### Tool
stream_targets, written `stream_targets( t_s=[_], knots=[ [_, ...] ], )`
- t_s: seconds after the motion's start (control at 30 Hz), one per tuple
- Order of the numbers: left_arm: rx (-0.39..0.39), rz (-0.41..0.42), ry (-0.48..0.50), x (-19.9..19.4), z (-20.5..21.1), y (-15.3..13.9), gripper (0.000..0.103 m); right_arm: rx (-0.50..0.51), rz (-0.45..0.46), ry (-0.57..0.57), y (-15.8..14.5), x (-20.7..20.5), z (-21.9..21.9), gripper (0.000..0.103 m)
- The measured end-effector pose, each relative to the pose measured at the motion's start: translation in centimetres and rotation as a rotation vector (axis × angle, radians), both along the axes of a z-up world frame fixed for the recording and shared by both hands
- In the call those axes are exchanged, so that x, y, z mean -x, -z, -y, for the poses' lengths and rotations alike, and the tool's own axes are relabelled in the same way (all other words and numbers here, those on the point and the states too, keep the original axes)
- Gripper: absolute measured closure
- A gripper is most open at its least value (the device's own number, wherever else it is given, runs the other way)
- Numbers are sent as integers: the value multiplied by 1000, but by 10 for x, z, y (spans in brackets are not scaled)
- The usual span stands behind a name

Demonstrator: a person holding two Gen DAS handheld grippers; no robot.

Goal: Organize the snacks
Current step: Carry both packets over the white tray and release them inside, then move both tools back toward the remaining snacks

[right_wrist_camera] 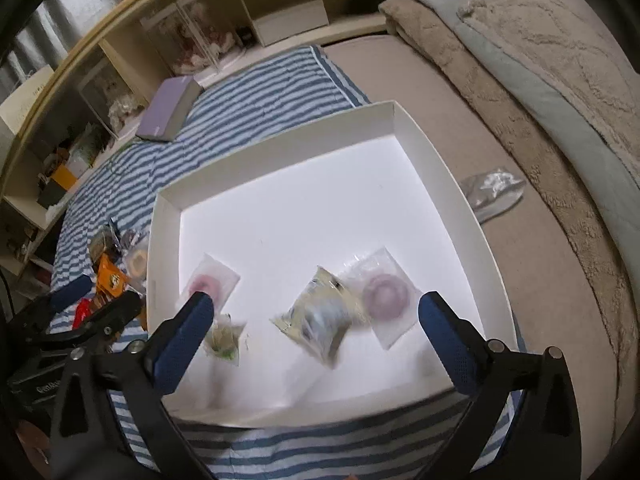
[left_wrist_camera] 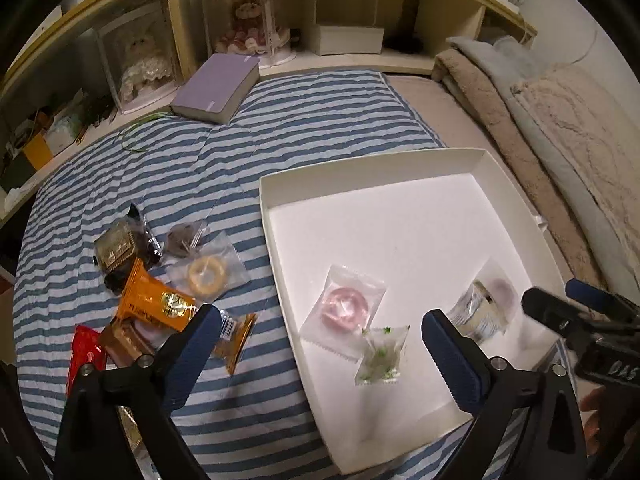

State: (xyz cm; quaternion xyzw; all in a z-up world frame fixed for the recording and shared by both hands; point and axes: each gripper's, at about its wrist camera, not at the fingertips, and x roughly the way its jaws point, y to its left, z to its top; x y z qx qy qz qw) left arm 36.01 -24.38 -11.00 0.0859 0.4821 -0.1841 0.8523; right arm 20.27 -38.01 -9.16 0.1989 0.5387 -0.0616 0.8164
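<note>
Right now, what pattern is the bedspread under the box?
Blue and white stripes on the bedspread, clearest in the left wrist view.

Four wrapped snacks (right_wrist_camera: 316, 316) lie in one white box (right_wrist_camera: 432, 148); one purple book (left_wrist_camera: 216, 88) sits nearby.

The box (left_wrist_camera: 264, 200) looks like matt white cardboard, smooth inside. In it lie 4 snacks in glossy clear plastic wrappers, among them a pink ring (left_wrist_camera: 344, 304) and a purple ring (right_wrist_camera: 386, 294). The orange packet (left_wrist_camera: 154, 300) near the quilt's left edge is shiny foil-like plastic. The striped quilt (left_wrist_camera: 248, 128) is soft stitched cloth; the blanket (right_wrist_camera: 560, 48) looks fluffy and rough. Both grippers have matt black plastic frames, ribbed blue pads (right_wrist_camera: 192, 334) and small bright metal bolts.
</note>
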Motion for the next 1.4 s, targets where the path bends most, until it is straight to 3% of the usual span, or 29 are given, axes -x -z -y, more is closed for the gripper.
stream_targets(
  t_s=[0.23, 0.6, 0.93, 1.4],
  knots=[
    [2, -1, 0, 15, -4, -9, 0, 83, -63, -17, 9, 8, -5, 0],
    [4, 42, -19, 45, -30, -37, 0, 99, 0, 10, -12, 21, -11, 0],
    [-15, 97, -60, 78, -95, -76, 0, 116, 66, -29, -42, 24, -41, 0],
    [-7, 147, -168, 121, -208, -116, 0, 142, 145, -209, -56, 22, -136, 0]
  ],
)
